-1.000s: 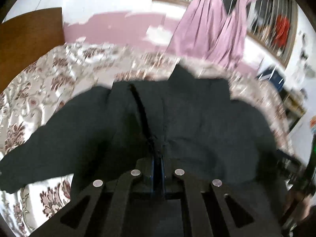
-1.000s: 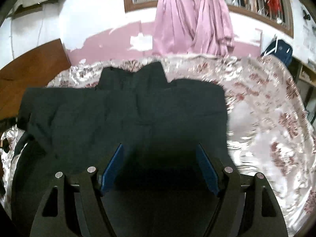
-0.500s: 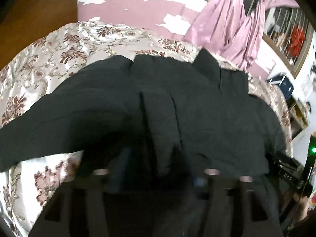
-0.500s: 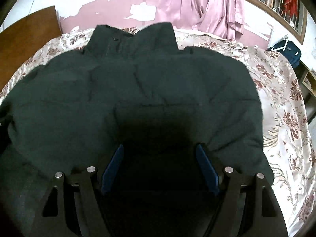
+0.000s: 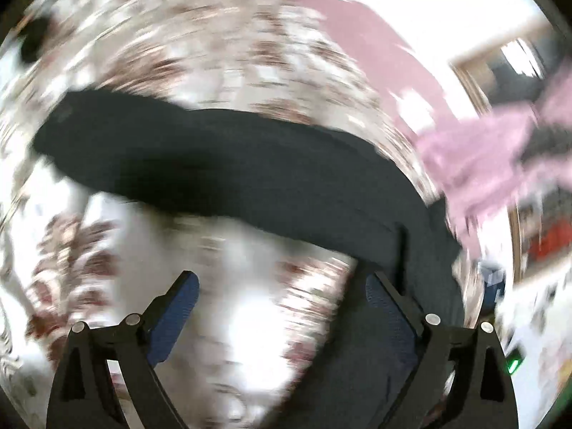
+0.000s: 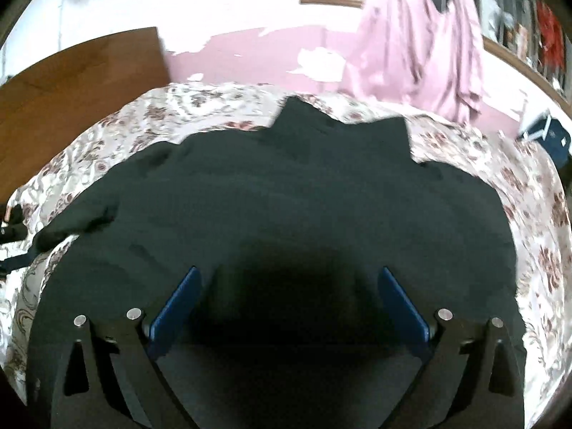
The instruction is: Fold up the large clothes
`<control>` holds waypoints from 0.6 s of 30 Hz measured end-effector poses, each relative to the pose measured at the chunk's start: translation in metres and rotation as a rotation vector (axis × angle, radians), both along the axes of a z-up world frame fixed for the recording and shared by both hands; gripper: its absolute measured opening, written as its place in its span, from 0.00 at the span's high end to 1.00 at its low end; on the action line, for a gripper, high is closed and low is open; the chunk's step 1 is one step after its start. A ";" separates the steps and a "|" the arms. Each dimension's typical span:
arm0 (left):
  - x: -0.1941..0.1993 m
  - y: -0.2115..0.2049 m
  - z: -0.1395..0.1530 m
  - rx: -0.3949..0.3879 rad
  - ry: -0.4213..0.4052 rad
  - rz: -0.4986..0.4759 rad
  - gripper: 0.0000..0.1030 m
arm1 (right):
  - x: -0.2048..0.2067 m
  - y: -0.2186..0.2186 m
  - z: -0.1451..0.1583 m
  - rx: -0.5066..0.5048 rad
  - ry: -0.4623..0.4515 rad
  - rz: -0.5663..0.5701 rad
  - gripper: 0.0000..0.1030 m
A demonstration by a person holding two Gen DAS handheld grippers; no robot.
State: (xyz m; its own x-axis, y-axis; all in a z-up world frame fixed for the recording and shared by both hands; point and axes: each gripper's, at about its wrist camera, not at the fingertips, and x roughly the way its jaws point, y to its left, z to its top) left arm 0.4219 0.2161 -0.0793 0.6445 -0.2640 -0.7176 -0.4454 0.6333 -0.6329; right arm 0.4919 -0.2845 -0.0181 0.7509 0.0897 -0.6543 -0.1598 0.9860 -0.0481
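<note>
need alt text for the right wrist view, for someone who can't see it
A dark jacket lies spread on a floral bedspread, collar at the far end, filling most of the view. The right gripper hangs open above it, blue-padded fingers apart and empty. Behind are a pink curtain and a wooden headboard.

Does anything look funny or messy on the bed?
A little. The jacket lies flat on the bed, but its left sleeve sticks out sideways, not folded in yet. Behind the bed, the pink wall has patches where paint has peeled off.
</note>
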 end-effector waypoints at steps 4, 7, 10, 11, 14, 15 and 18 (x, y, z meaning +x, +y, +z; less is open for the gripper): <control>-0.018 0.059 -0.039 -0.161 0.052 0.193 0.08 | 0.005 0.031 -0.007 -0.024 -0.023 0.006 0.06; -0.019 0.078 -0.064 -0.236 0.069 0.256 0.08 | 0.013 0.042 -0.017 -0.021 -0.006 -0.006 0.06; -0.013 0.085 -0.084 -0.306 0.066 0.283 0.08 | 0.019 0.049 -0.032 -0.040 0.029 -0.019 0.06; -0.009 0.085 -0.089 -0.323 0.062 0.288 0.08 | 0.022 0.049 -0.040 -0.048 0.052 -0.021 0.06; 0.000 0.090 -0.100 -0.366 0.032 0.315 0.09 | 0.025 0.048 -0.054 -0.045 0.073 -0.026 0.01; 0.002 0.091 -0.101 -0.378 0.015 0.332 0.09 | 0.025 0.049 -0.056 -0.048 0.075 -0.026 0.01; 0.008 0.096 -0.103 -0.417 -0.037 0.359 0.41 | 0.024 0.052 -0.059 -0.063 0.078 -0.023 0.01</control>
State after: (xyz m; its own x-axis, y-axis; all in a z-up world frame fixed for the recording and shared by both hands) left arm 0.4294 0.3124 -0.1825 0.7692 -0.2796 -0.5745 -0.5600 0.1380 -0.8169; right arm 0.5160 -0.2325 -0.0772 0.6985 0.0295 -0.7150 -0.1425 0.9849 -0.0986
